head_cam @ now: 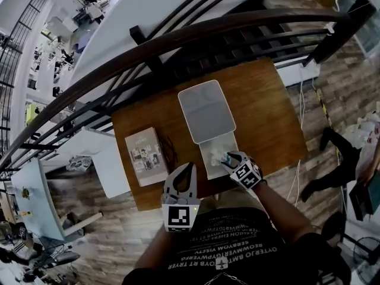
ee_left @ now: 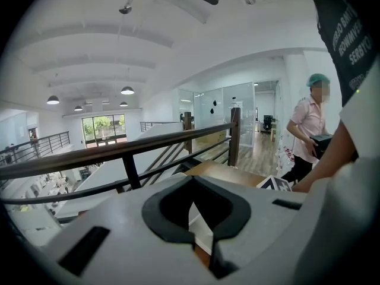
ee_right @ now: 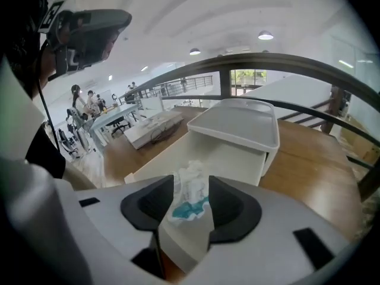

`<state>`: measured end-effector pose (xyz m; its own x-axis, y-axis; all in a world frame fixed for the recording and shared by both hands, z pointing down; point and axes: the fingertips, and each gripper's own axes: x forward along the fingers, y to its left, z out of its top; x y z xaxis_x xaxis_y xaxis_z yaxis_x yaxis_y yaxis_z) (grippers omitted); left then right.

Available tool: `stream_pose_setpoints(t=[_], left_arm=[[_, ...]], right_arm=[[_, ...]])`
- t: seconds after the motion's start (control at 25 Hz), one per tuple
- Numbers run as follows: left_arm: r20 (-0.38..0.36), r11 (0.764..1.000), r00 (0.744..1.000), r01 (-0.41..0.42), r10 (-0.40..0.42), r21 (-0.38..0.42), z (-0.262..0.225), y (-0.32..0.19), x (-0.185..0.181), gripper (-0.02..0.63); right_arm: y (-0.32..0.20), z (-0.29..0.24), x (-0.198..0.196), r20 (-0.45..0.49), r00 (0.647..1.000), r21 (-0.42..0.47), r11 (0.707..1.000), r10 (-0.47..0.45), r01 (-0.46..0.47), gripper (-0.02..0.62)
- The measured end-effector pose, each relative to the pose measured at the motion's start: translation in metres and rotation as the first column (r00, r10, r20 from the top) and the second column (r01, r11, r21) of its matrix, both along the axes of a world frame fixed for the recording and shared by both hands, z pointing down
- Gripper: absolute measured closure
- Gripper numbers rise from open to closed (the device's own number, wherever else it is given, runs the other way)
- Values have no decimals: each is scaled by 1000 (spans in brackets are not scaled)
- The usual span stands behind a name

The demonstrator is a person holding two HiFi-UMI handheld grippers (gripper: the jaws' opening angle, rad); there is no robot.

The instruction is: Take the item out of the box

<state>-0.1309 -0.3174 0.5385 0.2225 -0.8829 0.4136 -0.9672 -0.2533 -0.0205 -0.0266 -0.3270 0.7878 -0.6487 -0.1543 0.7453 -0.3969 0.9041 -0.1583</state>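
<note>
A white box (head_cam: 205,149) stands on the wooden table (head_cam: 267,111), its hinged lid (head_cam: 206,111) thrown back. Inside the base lies a crumpled white packet with teal print (ee_right: 191,189), also just visible from the head view as the packet (head_cam: 225,158). My right gripper (head_cam: 229,158) reaches into the box from the front. In the right gripper view, the right gripper (ee_right: 191,202) stands open with the packet between its jaws, the box wall (ee_right: 237,159) beyond. My left gripper (head_cam: 189,167) hovers at the table's front edge, left of the box, shut and empty. The left gripper (ee_left: 193,180) points over the table towards the railing.
A flat printed booklet or carton (head_cam: 145,156) lies left of the box with a dark cable (head_cam: 168,150) beside it. A dark railing (head_cam: 237,28) runs along the table's far side. A person in a pink shirt (ee_left: 312,123) stands off to the right.
</note>
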Motion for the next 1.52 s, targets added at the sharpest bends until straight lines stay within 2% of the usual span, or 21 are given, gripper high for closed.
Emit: stream_pose_setpoints(t=[0.16,0.4,0.48,0.56,0.64,0.88,1.16,1.36,1.52], left_arm=[[0,1000,1000,10,-10,2,-1,-6,-3,600],[-5,1000,1000,20,-20,-2,4,-4,-9,600],[-5,1000,1000,21,-21,-2,6,-2,-9,600],[-3,1000,1000,21,-21,-1,7,3,-11,600],[2,1000,1000,21,-21,1,5,9,-12,600],[2,999,1000,24,-25,27,-6,11,-11,600],[17,998,1000,15,-16,55,-18,17,-11,600],[18,996,1000,11,-13,83,-25,14,-6,600],[16,995,1000,9,-11,104,-34,24,-15,600]], right_arm=[[0,11,-7,-75,995,29,997,-66,69,417],[2,29,-11,-198,976,90,989,-93,113,436],[2,37,-9,-251,962,119,983,-106,139,474],[5,46,-7,-295,949,136,978,-116,162,540],[6,48,-6,-313,942,136,976,-119,169,572],[-7,31,-2,-246,966,125,986,-77,111,588],[-11,2,11,-150,988,133,991,20,0,589],[-18,-21,27,-98,993,154,987,71,-56,589],[-13,-45,25,-55,992,176,979,111,-100,589]])
